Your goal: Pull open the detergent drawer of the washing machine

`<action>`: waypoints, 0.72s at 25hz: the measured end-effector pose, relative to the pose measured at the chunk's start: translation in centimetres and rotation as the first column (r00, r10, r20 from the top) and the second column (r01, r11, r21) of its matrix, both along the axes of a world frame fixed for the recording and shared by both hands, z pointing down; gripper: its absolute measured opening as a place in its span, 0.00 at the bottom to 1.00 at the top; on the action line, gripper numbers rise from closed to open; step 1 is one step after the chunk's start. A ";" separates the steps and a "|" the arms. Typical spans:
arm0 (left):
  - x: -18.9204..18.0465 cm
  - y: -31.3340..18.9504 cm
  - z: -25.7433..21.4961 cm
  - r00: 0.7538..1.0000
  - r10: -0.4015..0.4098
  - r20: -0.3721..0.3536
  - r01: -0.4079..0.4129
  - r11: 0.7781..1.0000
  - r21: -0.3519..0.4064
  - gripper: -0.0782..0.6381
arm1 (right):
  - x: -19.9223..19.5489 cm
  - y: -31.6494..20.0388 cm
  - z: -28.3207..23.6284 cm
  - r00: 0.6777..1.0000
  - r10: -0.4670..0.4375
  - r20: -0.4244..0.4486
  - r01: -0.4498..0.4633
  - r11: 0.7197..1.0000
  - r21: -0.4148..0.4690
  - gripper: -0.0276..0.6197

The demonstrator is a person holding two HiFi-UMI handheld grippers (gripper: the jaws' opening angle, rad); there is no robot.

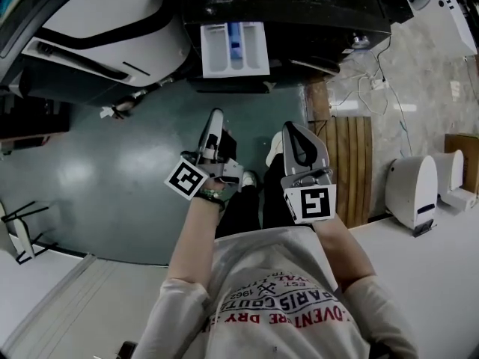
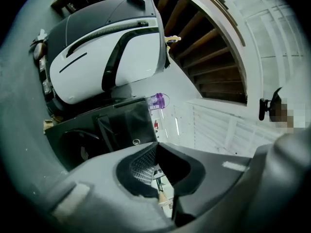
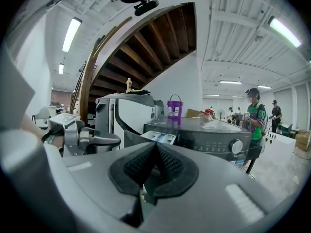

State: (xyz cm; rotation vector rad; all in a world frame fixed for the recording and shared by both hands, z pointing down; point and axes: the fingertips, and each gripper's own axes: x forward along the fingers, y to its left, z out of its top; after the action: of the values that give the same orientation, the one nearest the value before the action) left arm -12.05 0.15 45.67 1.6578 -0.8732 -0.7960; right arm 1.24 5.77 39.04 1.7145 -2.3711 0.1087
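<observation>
**Detergent drawer out, both tongs closed and empty**

One dark washing machine point(image 1: 299, 6) is seen along the top edge of the head view. Its single detergent drawer point(image 1: 234, 48) stands pulled out from the machine's front, near the left front corner. A blue section is shown between two white ones. One round knob point(image 3: 236, 146) sits at the right end of the control panel. One purple tub point(image 3: 174, 108) is carried on the machine's top, toward its far edge. One large white and black machine point(image 1: 105, 28) stands to the left of the washer.

Two grippers are held side by side on forearms stretched forward from the torso. Both point at the washer's front and are well apart from the drawer.

- The left gripper point(image 1: 215, 115) has its jaws pressed together with nothing between them. Its marker cube point(image 1: 186, 177) is turned corner-on.
- The right gripper point(image 1: 290, 130) has its jaws met at the tips, also with nothing held. Its marker cube point(image 1: 311, 203) lies nearly square to the camera.

Two persons point(image 3: 254, 115) are seen far off in the right gripper view.
</observation>
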 end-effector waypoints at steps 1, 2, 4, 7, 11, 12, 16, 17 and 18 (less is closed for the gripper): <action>0.0 0.4 -0.6 0.999 0.017 0.041 -0.018 1.000 0.017 0.11 | 0.1 0.4 -0.1 1.000 -0.006 -0.008 0.006 1.000 -0.006 0.05; -0.1 0.9 -1.1 0.995 0.039 0.096 -0.043 0.998 0.039 0.11 | 0.2 0.7 -0.2 1.000 -0.009 -0.013 0.009 1.000 -0.010 0.05; 0.2 1.7 -2.3 0.971 0.087 0.221 -0.110 0.990 0.091 0.11 | 0.4 1.2 -0.7 1.000 -0.012 -0.021 0.012 1.000 -0.013 0.05; 1.2 3.0 -4.5 0.906 0.143 0.398 -0.223 0.961 0.163 0.11 | 0.0 1.6 -2.5 1.000 -0.011 -0.001 0.011 1.000 -0.004 0.05; 2.4 4.3 -7.9 0.802 0.131 0.583 -0.343 0.900 0.269 0.11 | -0.4 2.3 -4.5 1.000 -0.028 -0.001 0.028 0.999 0.022 0.05; 2.6 4.5 -8.9 0.773 0.119 0.623 -0.367 0.885 0.287 0.11 | -0.5 2.5 -5.1 1.000 -0.031 0.000 0.031 0.999 0.032 0.05; 2.7 5.2 -12.4 0.638 0.023 0.770 -0.444 0.828 0.343 0.11 | -0.8 3.1 -7.9 0.999 -0.039 0.014 0.038 0.996 0.076 0.05; 2.6 5.3 -13.2 0.604 -0.013 0.797 -0.455 0.815 0.358 0.11 | -0.9 3.2 -8.5 0.999 -0.042 0.016 0.041 0.996 0.083 0.05; 2.4 5.3 -14.0 0.572 -0.049 0.819 -0.461 0.806 0.371 0.11 | -0.9 3.4 -9.1 0.999 -0.046 0.017 0.044 0.995 0.088 0.05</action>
State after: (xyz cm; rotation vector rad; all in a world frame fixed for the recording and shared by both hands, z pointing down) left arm -9.70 5.45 31.70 2.7021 -1.0527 -0.0299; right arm 0.33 9.14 29.96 1.7040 -2.4605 0.0140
